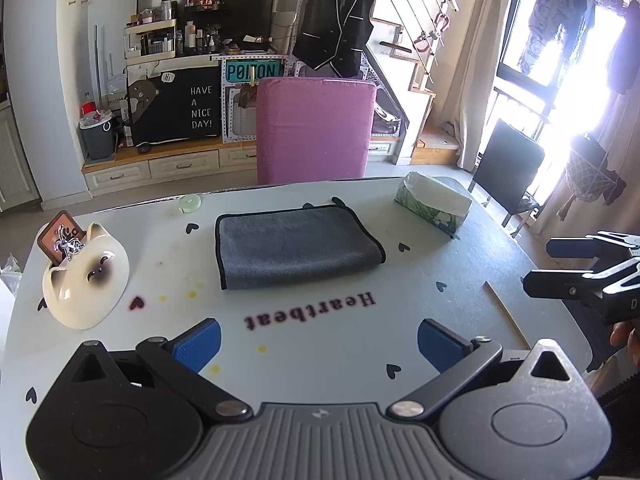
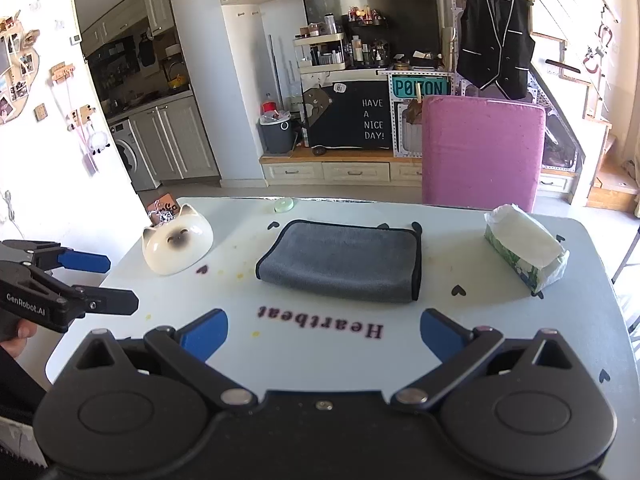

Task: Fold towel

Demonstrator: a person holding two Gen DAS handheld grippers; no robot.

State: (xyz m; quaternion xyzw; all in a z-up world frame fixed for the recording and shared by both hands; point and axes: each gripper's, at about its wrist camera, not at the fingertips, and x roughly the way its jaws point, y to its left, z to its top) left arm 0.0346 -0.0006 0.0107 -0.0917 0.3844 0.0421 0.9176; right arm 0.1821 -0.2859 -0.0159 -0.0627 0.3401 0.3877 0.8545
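Note:
A grey towel point(image 1: 298, 246) with black trim lies folded flat in the middle of the white table point(image 1: 320, 360); it also shows in the right wrist view point(image 2: 344, 266). My left gripper point(image 1: 319, 344) is open and empty, held above the near part of the table, short of the towel. My right gripper point(image 2: 324, 334) is open and empty, also short of the towel. The right gripper shows at the right edge of the left wrist view point(image 1: 560, 266). The left gripper shows at the left edge of the right wrist view point(image 2: 116, 282).
A white cat-shaped holder point(image 1: 86, 280) stands at the table's left. A tissue pack point(image 1: 434, 204) lies at the far right. A small green disc point(image 1: 190, 203) sits at the far edge. A wooden stick point(image 1: 506, 314) lies at the right. A pink chair point(image 1: 316, 128) stands behind the table.

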